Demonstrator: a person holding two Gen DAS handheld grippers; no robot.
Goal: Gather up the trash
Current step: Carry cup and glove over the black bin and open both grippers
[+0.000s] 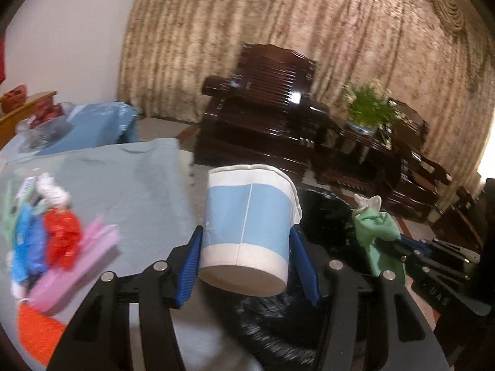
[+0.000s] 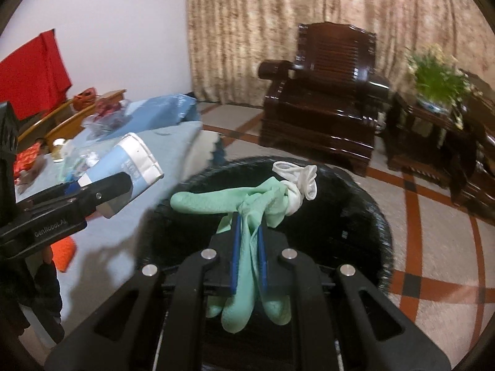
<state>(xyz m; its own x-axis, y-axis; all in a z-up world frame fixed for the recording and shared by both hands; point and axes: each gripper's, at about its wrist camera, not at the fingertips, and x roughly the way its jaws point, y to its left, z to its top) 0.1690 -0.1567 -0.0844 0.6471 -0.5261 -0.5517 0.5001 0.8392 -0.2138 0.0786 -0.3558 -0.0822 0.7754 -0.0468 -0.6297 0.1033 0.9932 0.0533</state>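
Landmark: black-lined trash bin [image 2: 365,216].

Hidden / unclear:
- Bin floor not visible; the liner interior reads as plain black. In the left wrist view the bin [image 1: 328,216] is mostly covered by the cup and the gripper bodies, only its dark rim and liner showing.
- Both views are motion-blurred. The wrappers [image 1: 58,235] left of the bin are smeared colour patches (red, blue, pink, green), contents unreadable.
- Print on the cup's side is illegible.
- Lower frame edges cut off both gripper bodies.

Grippers and task items:
- Left gripper [image 1: 247,256] grasps a blue-and-white paper cup [image 1: 247,222], blue pads pressing its two sides. The cup is held at the bin's left rim, tilted with its mouth towards the bin in the right wrist view [image 2: 136,160].
- Right gripper [image 2: 247,256] is clenched on a crumpled green glove [image 2: 247,210] with a white piece [image 2: 297,182] knotted at its end. The glove hangs over the bin's opening, fingers drooping below the pads.

Surroundings:
- Tabletop [image 1: 130,185] with a pale blue cloth lies left of the bin, carrying the wrappers and an orange item [image 1: 37,330].
- Dark wooden armchair [image 2: 324,99] stands beyond the bin before a beige curtain [image 2: 278,15]; a potted plant [image 2: 436,77] sits on a side table beyond and right of the bin.
- Nothing stands between either held item and the bin's mouth.
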